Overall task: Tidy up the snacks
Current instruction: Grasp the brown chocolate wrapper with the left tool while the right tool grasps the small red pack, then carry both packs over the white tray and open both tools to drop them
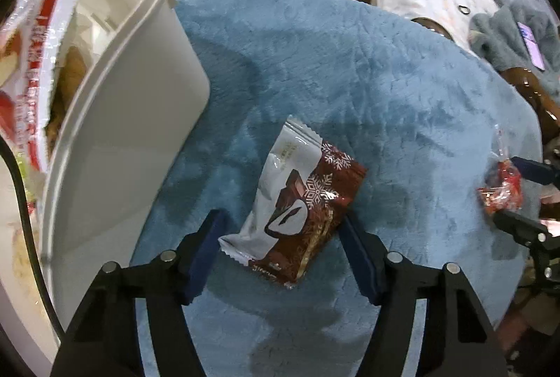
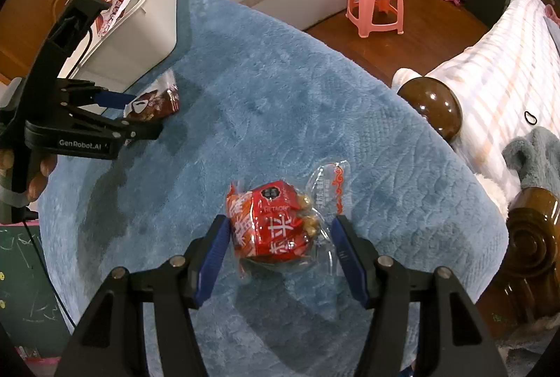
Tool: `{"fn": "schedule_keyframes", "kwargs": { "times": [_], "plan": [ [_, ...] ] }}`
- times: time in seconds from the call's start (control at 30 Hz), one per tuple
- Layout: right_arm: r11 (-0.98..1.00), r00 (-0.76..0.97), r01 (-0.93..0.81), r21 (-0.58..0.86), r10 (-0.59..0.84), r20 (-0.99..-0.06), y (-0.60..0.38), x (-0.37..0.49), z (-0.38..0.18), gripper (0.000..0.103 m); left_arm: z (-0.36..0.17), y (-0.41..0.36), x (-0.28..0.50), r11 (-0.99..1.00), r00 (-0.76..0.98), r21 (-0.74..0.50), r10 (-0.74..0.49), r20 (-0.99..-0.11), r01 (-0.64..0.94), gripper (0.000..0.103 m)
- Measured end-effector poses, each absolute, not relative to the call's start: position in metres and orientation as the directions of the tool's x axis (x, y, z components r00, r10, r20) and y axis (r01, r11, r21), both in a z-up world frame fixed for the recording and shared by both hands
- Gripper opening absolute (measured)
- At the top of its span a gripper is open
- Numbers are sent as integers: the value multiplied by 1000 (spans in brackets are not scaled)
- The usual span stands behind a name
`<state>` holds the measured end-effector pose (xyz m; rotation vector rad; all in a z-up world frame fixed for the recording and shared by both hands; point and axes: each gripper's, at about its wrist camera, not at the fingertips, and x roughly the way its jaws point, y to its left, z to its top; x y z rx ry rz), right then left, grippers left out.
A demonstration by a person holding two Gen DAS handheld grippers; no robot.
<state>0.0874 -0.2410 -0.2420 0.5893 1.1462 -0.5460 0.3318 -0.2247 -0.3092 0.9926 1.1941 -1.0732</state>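
Observation:
A brown and white chocolate snack packet [image 1: 297, 202] lies on the blue fleece cover [image 1: 350, 79]. My left gripper [image 1: 280, 237] is open, its blue pads on either side of the packet's near end. A red snack bag with a clear wrapper [image 2: 276, 226] lies on the cover between the open pads of my right gripper [image 2: 280, 237]. The right gripper and red bag show at the right edge of the left wrist view [image 1: 504, 191]. A white bin [image 1: 115, 132] holding red and white snack bags [image 1: 31, 62] stands at the left.
A pink stool [image 2: 376, 2] stands on the wood floor beyond the cover. A bed with a striped sheet [image 2: 490, 62] and brown wooden posts [image 2: 434, 107] lies to the right. A green board [image 2: 24, 289] is at the lower left.

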Motion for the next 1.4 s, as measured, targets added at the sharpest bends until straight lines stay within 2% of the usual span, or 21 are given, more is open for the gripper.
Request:
{"fn": "schedule_keyframes", "kwargs": {
  "times": [0.13,0.27,0.3,0.63,0.83,1.0,1.17,1.27,1.37,1.4],
  "plan": [
    [729,319,667,151,-97,-943,-241,88,-242,60,-304,-225,316,216,109,82,-114,-988,973,49],
    [743,329,651,155,-92,-940,-238,92,-237,60,-294,-215,310,308,140,98,-116,-983,946,45],
    [750,334,643,156,-91,-938,-238,93,-235,60,-290,-209,311,344,126,76,-124,-984,936,36],
    [827,393,541,156,-84,-916,-227,119,-203,59,-242,-119,303,695,81,-108,-234,-969,711,36],
    [897,459,413,159,-54,-887,-216,167,-170,59,-189,-74,317,809,164,-175,-317,-934,561,36],
    [951,580,265,159,-26,-814,-203,231,-114,60,-131,-50,346,858,304,-161,-340,-890,487,36],
    [980,682,136,144,13,-731,-186,292,-58,61,-79,-38,383,910,466,-76,-279,-840,408,36],
    [990,700,87,108,16,-714,-176,326,-41,63,-55,-26,409,932,531,-51,-248,-810,359,37],
    [997,698,44,56,10,-716,-168,356,-38,63,-41,-21,431,954,595,-5,-191,-780,299,50],
    [998,694,31,47,12,-720,-169,361,-39,64,-41,-21,437,959,607,5,-174,-776,283,61]
  ]
}}
